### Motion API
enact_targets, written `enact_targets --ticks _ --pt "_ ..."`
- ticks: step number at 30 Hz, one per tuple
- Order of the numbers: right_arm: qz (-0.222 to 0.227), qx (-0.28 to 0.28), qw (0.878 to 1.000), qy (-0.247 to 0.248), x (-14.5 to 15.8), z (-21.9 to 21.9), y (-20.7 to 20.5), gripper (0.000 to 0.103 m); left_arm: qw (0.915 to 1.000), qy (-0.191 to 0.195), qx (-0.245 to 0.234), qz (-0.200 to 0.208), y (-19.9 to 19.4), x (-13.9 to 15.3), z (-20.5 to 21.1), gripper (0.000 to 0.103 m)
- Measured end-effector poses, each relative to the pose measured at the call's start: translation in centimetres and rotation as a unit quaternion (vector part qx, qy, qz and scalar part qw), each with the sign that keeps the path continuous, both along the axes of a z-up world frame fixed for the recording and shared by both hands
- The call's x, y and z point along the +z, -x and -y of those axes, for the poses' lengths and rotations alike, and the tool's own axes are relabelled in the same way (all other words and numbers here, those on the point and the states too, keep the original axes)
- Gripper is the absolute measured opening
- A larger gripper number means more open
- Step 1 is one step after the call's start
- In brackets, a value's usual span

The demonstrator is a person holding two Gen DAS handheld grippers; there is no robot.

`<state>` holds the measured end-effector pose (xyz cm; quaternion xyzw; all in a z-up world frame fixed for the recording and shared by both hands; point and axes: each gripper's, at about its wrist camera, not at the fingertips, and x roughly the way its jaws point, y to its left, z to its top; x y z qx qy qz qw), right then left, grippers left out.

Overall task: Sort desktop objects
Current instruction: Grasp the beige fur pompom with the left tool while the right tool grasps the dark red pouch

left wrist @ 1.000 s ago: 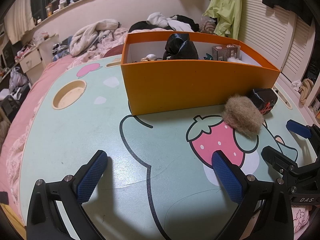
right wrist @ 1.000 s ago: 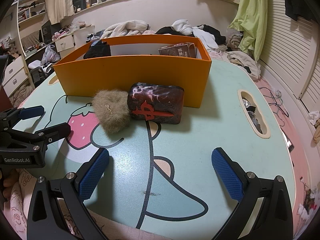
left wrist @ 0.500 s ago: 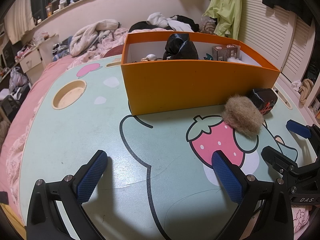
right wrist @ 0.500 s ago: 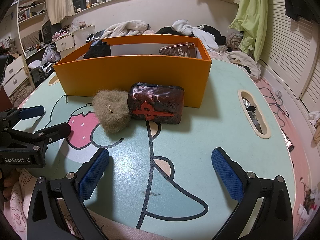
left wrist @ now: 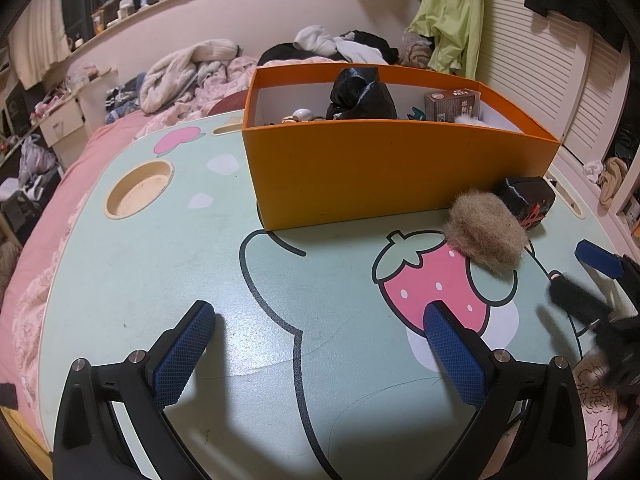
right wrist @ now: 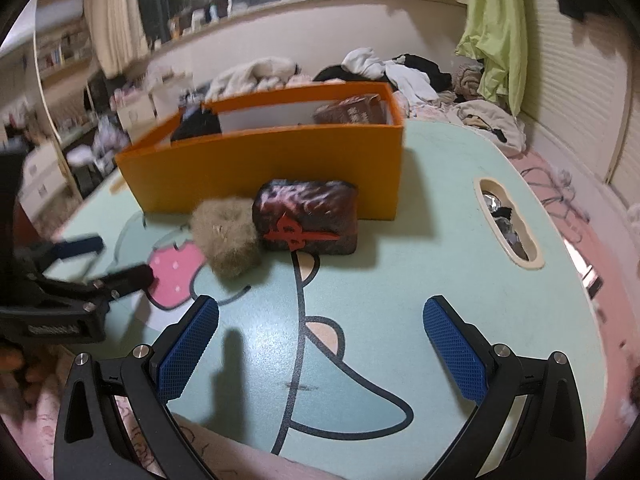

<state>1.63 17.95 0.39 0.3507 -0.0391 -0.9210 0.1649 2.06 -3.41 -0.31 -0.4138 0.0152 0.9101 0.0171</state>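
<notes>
- Round beige cup recess (left wrist: pixel 138 188) sunk in the pale green cartoon-printed lap table (left wrist: pixel 160 264), far left, with open tabletop all round it
- Left gripper (left wrist: pixel 320 334), black with blue textured pads, hovers over the bare near-left table, jaws spread wide and holding nothing
- Tall orange cardboard box with white inside (left wrist: pixel 360 176) stands at the table's middle; a crumpled black plastic bag (left wrist: pixel 360 96) and a small brown printed carton (left wrist: pixel 452 106) sit in it, the carton's writing too small to read
- Tan fluffy fur ball (right wrist: pixel 226 236) lies on the table just in front of the box wall, touching the dark red glossy pouch marked with a red character (right wrist: pixel 308 216), which lies against the box
- Right gripper (right wrist: pixel 320 336), same build, hovers over clear table before the pouch, jaws spread, empty; the view is blurred
- Oblong beige slot (right wrist: pixel 508 224) near the right edge, clear surface between it and the pouch
- Label on the left gripper's body is unreadable
</notes>
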Motion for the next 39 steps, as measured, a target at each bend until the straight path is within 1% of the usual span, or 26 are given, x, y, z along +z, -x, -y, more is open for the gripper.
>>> enact_targets --ticks 2,4,5,8,9,12,14,15,16,17,18,19,21,26,29,32,34,35,37,39 --pt "-0.006 -0.005 0.998 0.054 0.1 -1.7 -0.1 0.102 1.0000 0.001 -0.002 0.002 -0.2 0.2 -0.1 0.103" --pt "-0.009 -0.012 0.996 0.088 0.1 -2.4 0.0 0.101 0.9999 -0.005 -0.014 0.004 -0.3 0.6 -0.6 0.103" --pt "-0.012 -0.016 0.994 0.104 0.1 -2.9 -0.1 0.101 0.9996 -0.012 -0.026 -0.002 -0.2 1.0 -1.0 0.103" --pt "-0.016 -0.019 0.992 0.122 0.3 -3.0 0.1 0.097 0.9958 -0.050 -0.073 -0.023 0.0 3.3 -2.8 0.103" --pt "-0.019 -0.022 0.991 0.128 0.4 -3.1 0.1 0.095 0.9949 -0.053 -0.083 -0.024 0.4 3.6 -3.6 0.103" --pt "-0.038 -0.030 0.988 0.146 0.9 -3.9 -0.2 0.095 0.9928 -0.032 -0.114 -0.018 2.1 4.2 -6.7 0.103" --pt "-0.043 -0.037 0.987 0.152 1.0 -4.3 -0.2 0.095 0.9917 -0.006 -0.128 -0.009 3.4 3.6 -8.3 0.094" --pt "-0.042 -0.038 0.986 0.155 1.0 -4.5 -0.2 0.095 0.9915 0.001 -0.130 -0.001 3.9 3.1 -8.8 0.079" --pt "-0.042 -0.038 0.986 0.157 1.1 -4.5 -0.1 0.095 0.9908 0.004 -0.134 0.017 4.3 2.4 -9.1 0.059" --pt "-0.041 -0.038 0.986 0.158 1.1 -4.5 -0.1 0.095 0.9900 0.000 -0.138 0.027 4.5 1.9 -9.2 0.053" --pt "-0.040 -0.038 0.986 0.159 1.1 -4.7 0.1 0.095 0.9903 0.000 -0.138 0.011 4.1 2.1 -9.1 0.041" --pt "-0.039 -0.038 0.986 0.160 1.1 -4.7 0.1 0.095 0.9897 -0.011 -0.142 0.014 3.8 2.2 -8.7 0.040" --pt "-0.038 -0.037 0.985 0.161 1.1 -4.6 0.2 0.095 0.9903 -0.030 -0.136 -0.004 3.0 2.9 -7.7 0.039" --pt "-0.027 -0.035 0.990 0.134 1.1 -4.2 0.6 0.095 0.9921 -0.056 -0.100 -0.052 0.1 4.5 -4.4 0.039" --pt "-0.010 -0.036 0.995 0.095 1.2 -3.1 1.1 0.095 0.9935 -0.056 -0.072 -0.068 -1.2 4.4 -2.5 0.039" --pt "0.004 -0.035 0.998 0.054 1.9 -1.1 2.2 0.095 0.9936 -0.075 -0.041 -0.075 -2.2 3.7 -0.1 0.039" --pt "0.010 -0.031 0.999 0.026 2.6 0.7 3.3 0.095 0.9924 -0.091 -0.027 -0.079 -2.7 3.3 1.1 0.039" --pt "0.018 -0.031 0.999 0.004 3.1 1.9 4.2 0.095 0.9919 -0.095 -0.024 -0.082 -3.0 3.2 1.2 0.039" --pt "0.034 -0.043 0.998 -0.032 3.1 3.2 5.7 0.095 0.9916 -0.096 -0.023 -0.084 -3.2 3.0 1.2 0.039" --pt "0.050 -0.058 0.996 -0.051 2.9 4.1 6.8 0.095 0.9922 -0.090 -0.026 -0.082 -3.1 2.8 0.9 0.039"
